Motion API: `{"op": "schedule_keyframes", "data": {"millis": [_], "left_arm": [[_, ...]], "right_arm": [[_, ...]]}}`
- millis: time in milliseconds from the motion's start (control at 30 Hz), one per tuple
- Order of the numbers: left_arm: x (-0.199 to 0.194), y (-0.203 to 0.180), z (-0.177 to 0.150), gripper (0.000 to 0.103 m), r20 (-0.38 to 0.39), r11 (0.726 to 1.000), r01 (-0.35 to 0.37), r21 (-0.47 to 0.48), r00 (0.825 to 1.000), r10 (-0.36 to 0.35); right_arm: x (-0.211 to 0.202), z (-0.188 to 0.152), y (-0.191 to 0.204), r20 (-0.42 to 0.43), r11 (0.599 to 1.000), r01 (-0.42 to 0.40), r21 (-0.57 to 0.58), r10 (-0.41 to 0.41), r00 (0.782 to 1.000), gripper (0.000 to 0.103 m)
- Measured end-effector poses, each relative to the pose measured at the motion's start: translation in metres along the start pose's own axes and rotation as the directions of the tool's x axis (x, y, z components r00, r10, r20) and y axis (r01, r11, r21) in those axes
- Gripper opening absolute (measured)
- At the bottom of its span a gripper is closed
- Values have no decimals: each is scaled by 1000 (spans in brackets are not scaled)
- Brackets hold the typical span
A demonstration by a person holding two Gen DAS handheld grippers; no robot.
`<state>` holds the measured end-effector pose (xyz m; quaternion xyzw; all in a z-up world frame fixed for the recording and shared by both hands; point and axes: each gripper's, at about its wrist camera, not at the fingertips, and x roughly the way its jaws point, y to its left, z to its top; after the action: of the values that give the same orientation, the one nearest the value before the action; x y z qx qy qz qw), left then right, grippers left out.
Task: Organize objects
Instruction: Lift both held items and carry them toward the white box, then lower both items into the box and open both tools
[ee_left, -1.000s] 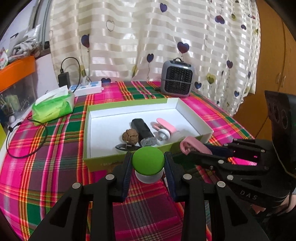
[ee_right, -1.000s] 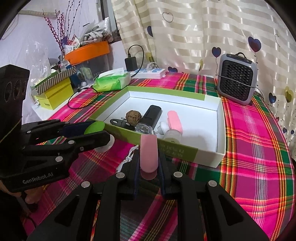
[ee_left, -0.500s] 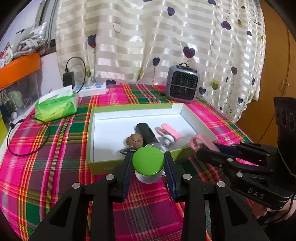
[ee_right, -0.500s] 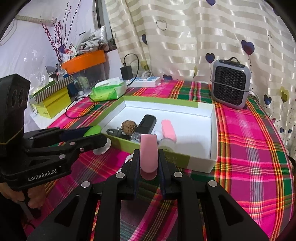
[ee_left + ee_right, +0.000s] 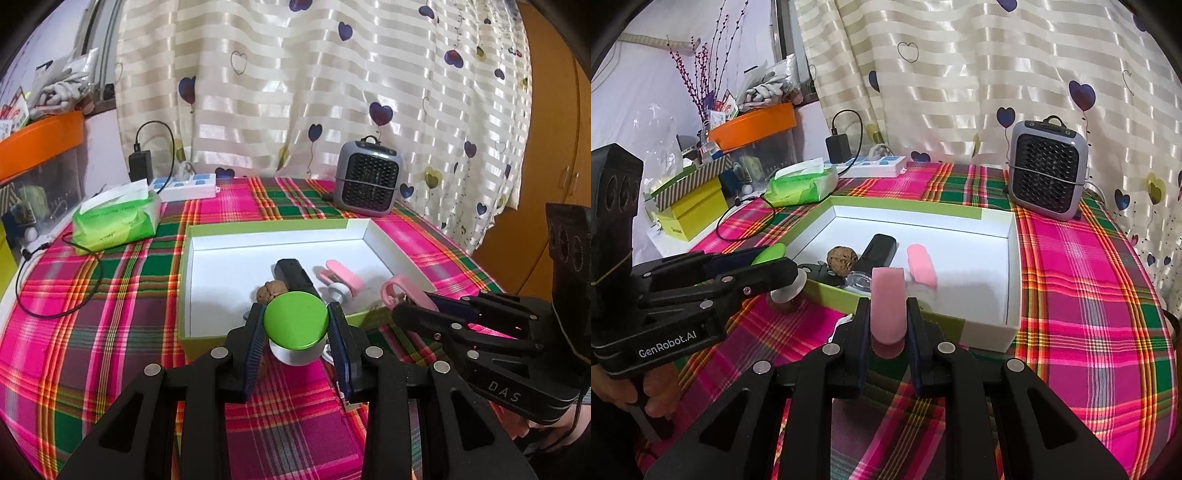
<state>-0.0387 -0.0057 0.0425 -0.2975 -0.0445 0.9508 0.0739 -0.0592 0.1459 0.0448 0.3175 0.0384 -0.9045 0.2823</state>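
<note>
1. Plaid tablecloth, striped heart curtain behind.
2. Left gripper: jaws partly spread, clamped on green-lidded jar, just short of white tray.
3. Right gripper: nearly closed, pinching pink clip near tray's front edge.
4. Tray holds walnut, black case, pink item.

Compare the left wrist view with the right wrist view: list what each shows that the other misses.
Left wrist only: the wooden cabinet doors at the right edge, and the green round top seen full on in the left claw.

Right wrist only: the yellow box and purple twigs.

Both: the green-rimmed box, walnut, heater, tissue pack, and the pink piece in the right claw.
</note>
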Motion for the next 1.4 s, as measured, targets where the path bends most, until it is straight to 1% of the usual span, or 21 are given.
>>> {"op": "schedule_keyframes", "data": {"millis": [133,233,300,433,567,667,833,1033,1400], "left_arm": [[1,0,0,32,-5,1000,1,-1,1000,-1],[-2,0,1,32,-1,1000,15,-7,1000,-15],[-2,2,2,32,5,1000,-3,-15,1000,3],[-4,6,7,32,7,1000,-8,-29,1000,8],[-7,5,14,32,7,1000,-10,-27,1000,10],[-8,5,20,32,17,1000,-24,-18,1000,24],[2,8,28,32,1,999,-33,-14,999,33],[17,20,38,32,-10,998,-52,-24,999,52],[35,39,40,32,-24,997,-69,-45,997,68]], "right_arm": [[2,1,-1,-9,1000,5,4,-5,1000,19],[2,3,1,-14,1000,6,0,-6,1000,19],[3,5,1,-24,1000,6,2,-6,1000,19],[4,11,1,-36,1000,10,4,-10,999,19],[7,18,2,-49,1000,9,-5,-9,999,19],[8,24,3,-43,1000,13,-27,-14,999,19],[14,33,-2,-44,999,21,-40,-22,999,19],[25,41,-17,-55,999,44,-24,-45,997,19],[42,37,-36,-76,997,80,6,-79,994,19]]}}
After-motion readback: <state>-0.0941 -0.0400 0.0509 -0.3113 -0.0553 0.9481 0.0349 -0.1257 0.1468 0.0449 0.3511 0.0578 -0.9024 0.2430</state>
